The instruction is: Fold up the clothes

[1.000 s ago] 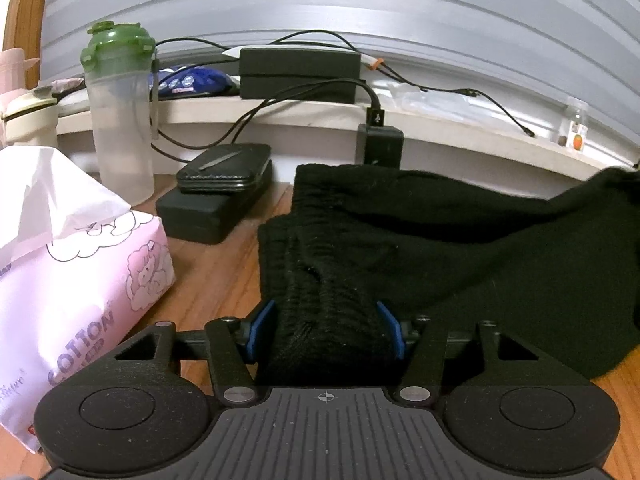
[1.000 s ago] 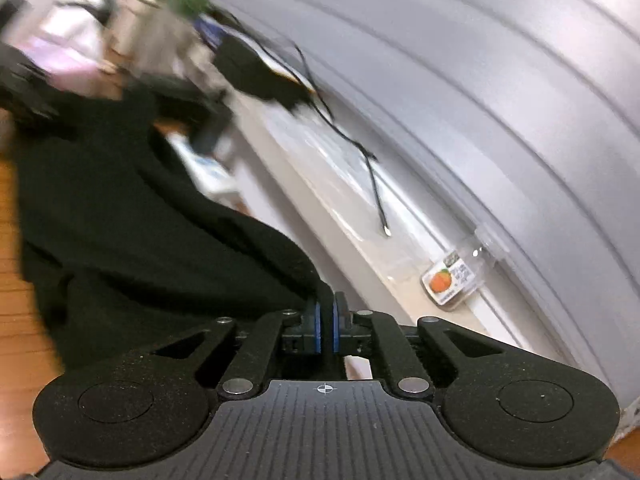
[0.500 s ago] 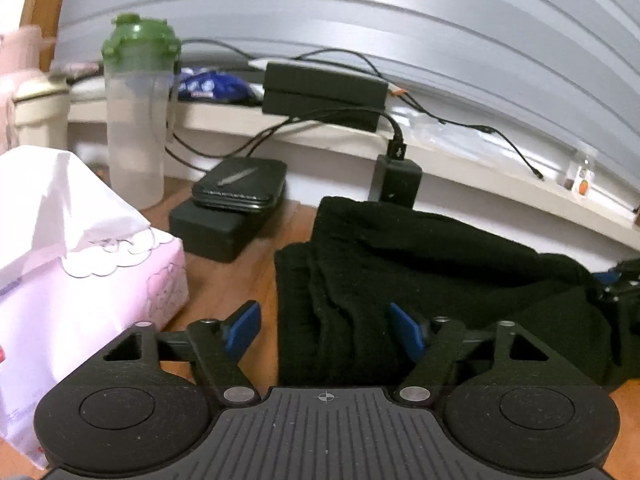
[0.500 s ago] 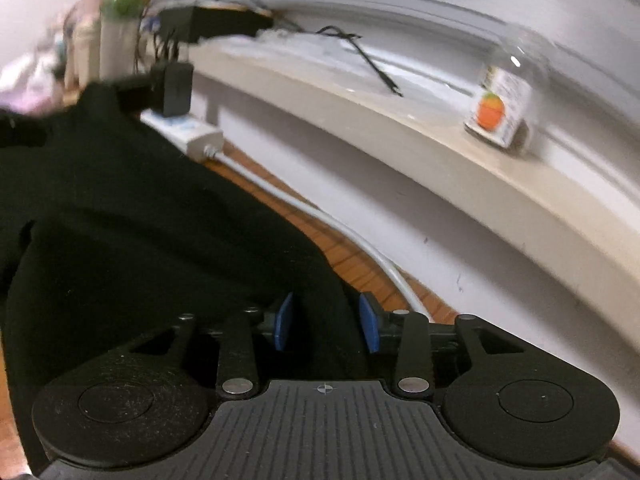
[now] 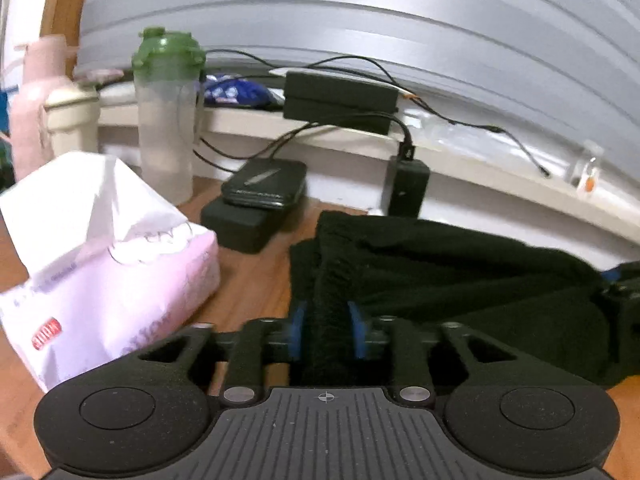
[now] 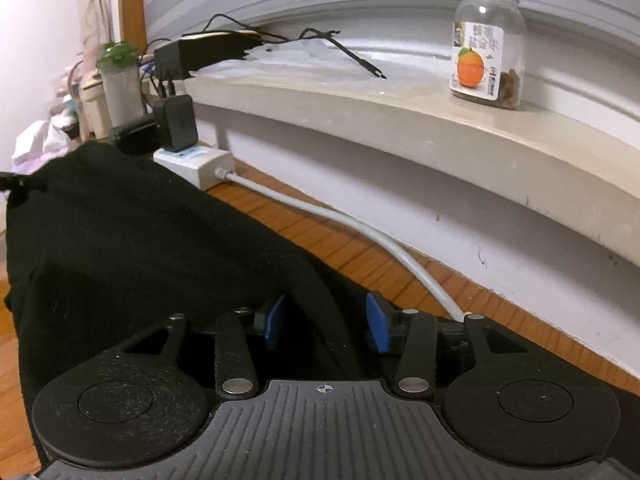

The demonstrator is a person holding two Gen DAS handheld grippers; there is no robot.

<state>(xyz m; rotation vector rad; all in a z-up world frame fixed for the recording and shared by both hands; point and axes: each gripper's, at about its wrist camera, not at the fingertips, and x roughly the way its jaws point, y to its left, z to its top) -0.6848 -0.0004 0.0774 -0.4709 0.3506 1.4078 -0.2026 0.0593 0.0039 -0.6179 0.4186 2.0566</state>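
Note:
A black garment (image 5: 460, 280) lies folded on the wooden table (image 5: 252, 280), running from the left gripper toward the right one. My left gripper (image 5: 326, 330) is shut on a thick ribbed fold at the garment's near left end. In the right wrist view the same black garment (image 6: 140, 240) spreads away to the left. My right gripper (image 6: 326, 328) stands open, with a ridge of the cloth lying loose between its blue pads (image 6: 376, 326). The right gripper also shows at the right edge of the left wrist view, resting on the cloth.
A pink tissue pack (image 5: 108, 264) sits close on the left, with black cases (image 5: 256, 200) and a green-lidded shaker bottle (image 5: 166, 120) behind it. A charger brick (image 5: 406, 188), a white power strip (image 6: 196, 164) and its cable (image 6: 360, 236) run along the wall. A glass jar (image 6: 486, 40) stands on the ledge.
The left gripper opened wide, then closed on a narrower fold of the garment. The right gripper went from shut on the cloth to open and swung down to the table.

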